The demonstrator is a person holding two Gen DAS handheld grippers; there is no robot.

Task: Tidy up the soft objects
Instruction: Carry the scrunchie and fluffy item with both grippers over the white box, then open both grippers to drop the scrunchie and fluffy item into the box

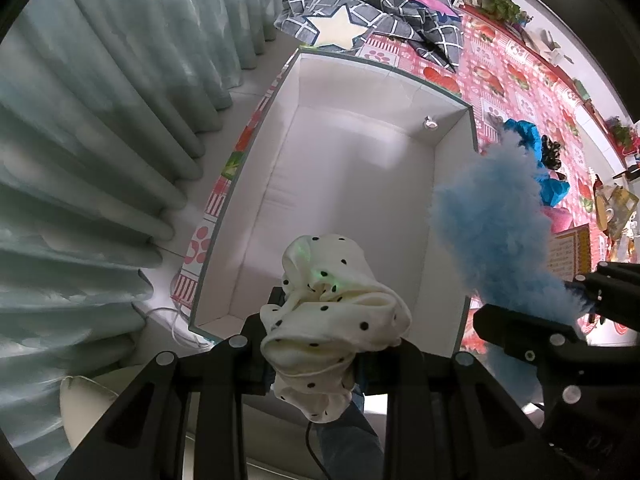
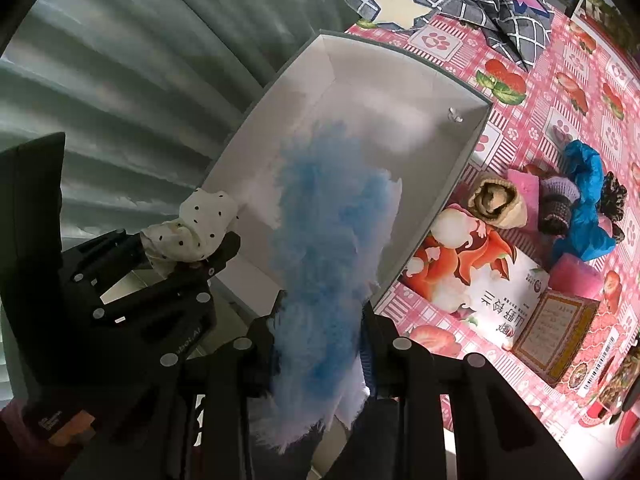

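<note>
**Both claws loaded above the white box**

Nearest the left wrist camera, the left claw [image 1: 320,344] is clamped on a cream cloth with black dots [image 1: 336,320]. The bunched cloth bulges out above and below the jaws and hangs over the near end of the white box [image 1: 400,80]. In the right wrist view the same cloth [image 2: 196,228] sits at the left edge of the box, held clear of its floor.

The right claw [image 2: 320,344] is clamped on a fluffy blue cloth [image 2: 328,232]. Its fuzzy bulk rises from the jaws and covers much of the box interior in that view. From the left wrist camera, this blue cloth [image 1: 492,220] stands at the right rim of the box.

The box [image 2: 472,152] is open, with white walls inside, and a small pale thing lies near its far right corner; what it is cannot be told.

To the right of the box, on the pink patterned desk [image 2: 568,92], lie a flat printed packet [image 2: 480,276], a small book [image 2: 560,332], a beige knitted hat [image 2: 500,204], a bright blue bag [image 2: 588,200] and dark knitted pieces.

Beyond the far end of the box, a grey checked blanket with a white star [image 1: 360,4] is heaped. Left of the box hangs a pale green curtain [image 1: 100,120].
</note>
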